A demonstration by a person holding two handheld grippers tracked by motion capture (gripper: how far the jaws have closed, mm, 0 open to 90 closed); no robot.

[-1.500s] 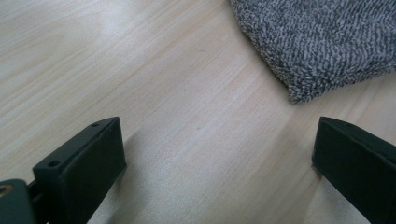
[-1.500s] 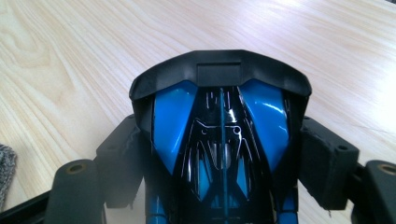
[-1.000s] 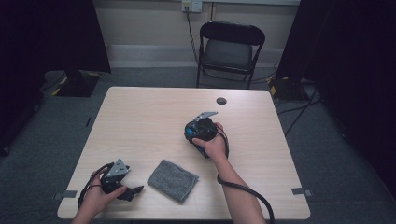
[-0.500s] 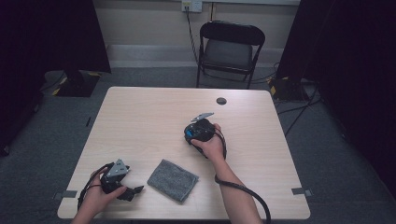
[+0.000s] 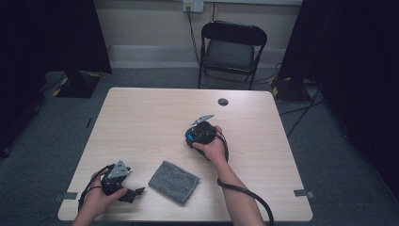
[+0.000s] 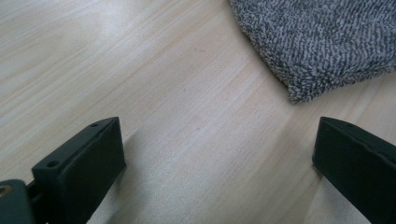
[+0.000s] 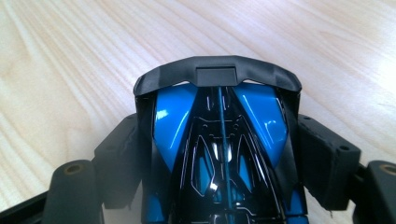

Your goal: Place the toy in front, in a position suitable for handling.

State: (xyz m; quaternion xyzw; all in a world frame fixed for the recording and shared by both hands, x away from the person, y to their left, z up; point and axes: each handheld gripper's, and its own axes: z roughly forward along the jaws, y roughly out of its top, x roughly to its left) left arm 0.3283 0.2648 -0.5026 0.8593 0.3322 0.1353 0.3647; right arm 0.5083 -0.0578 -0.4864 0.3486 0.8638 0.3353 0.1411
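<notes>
Toy car, blue and black, sits clamped between the right gripper jaws, pads pressing both flanks, rear wing facing away over the table. In the high view the right gripper hovers near the table's middle with the car in it. Left gripper rests at the near left corner, jaws spread wide on bare wood, nothing between them; grey cloth lies just ahead of it, apart from both jaws. Likely step: carry the car toward the cloth. Keep the squeeze steady since the glossy body could slip, hold the car level, lower it gently, and release only once the wheels rest flat. Left gripper should stay clear.
</notes>
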